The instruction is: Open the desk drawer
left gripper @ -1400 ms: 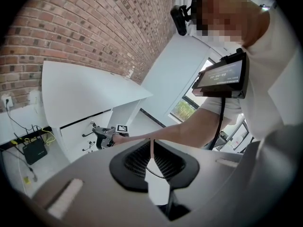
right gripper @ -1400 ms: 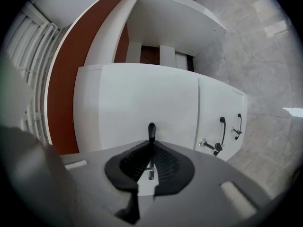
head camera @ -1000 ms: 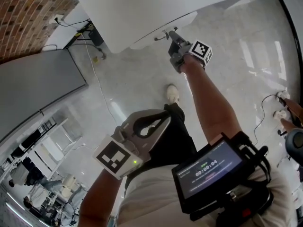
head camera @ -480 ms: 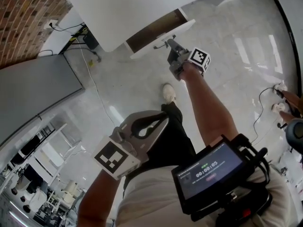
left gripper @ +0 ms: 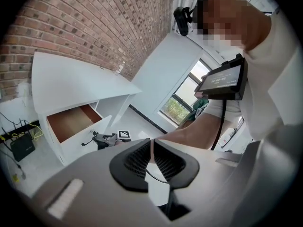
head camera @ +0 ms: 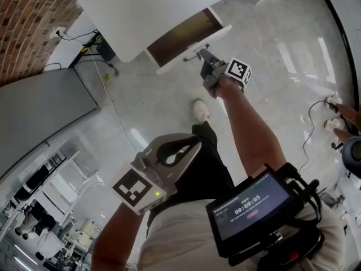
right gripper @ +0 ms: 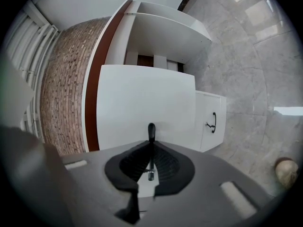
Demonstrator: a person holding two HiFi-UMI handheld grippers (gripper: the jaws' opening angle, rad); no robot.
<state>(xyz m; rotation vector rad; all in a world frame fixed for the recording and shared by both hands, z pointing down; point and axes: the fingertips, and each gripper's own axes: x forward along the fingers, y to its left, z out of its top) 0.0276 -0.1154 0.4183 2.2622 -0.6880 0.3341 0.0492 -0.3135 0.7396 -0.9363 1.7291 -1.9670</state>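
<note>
The white desk (head camera: 141,10) stands at the top of the head view. Its drawer (head camera: 181,31) is pulled out and shows a brown inside (left gripper: 71,122). My right gripper (head camera: 203,55) is shut on the drawer's black handle (right gripper: 151,130), which sticks up between the jaws in front of the white drawer front (right gripper: 142,98). From the left gripper view, the right gripper (left gripper: 102,138) sits at the drawer front. My left gripper (head camera: 189,145) hangs low by the person's leg, away from the desk. Its jaws (left gripper: 151,148) are shut with nothing in them.
A brick wall (head camera: 28,16) runs behind the desk. Cables and a black box (head camera: 104,52) lie on the pale floor below it. A white cupboard door with a black handle (right gripper: 211,122) is beside the drawer. The person's shoe (head camera: 201,110) and a chest-mounted screen (head camera: 251,205) are near.
The drawer has slid out from under the desk top, baring its brown inside. My right gripper came back with the handle. The left gripper has stayed where it was.
</note>
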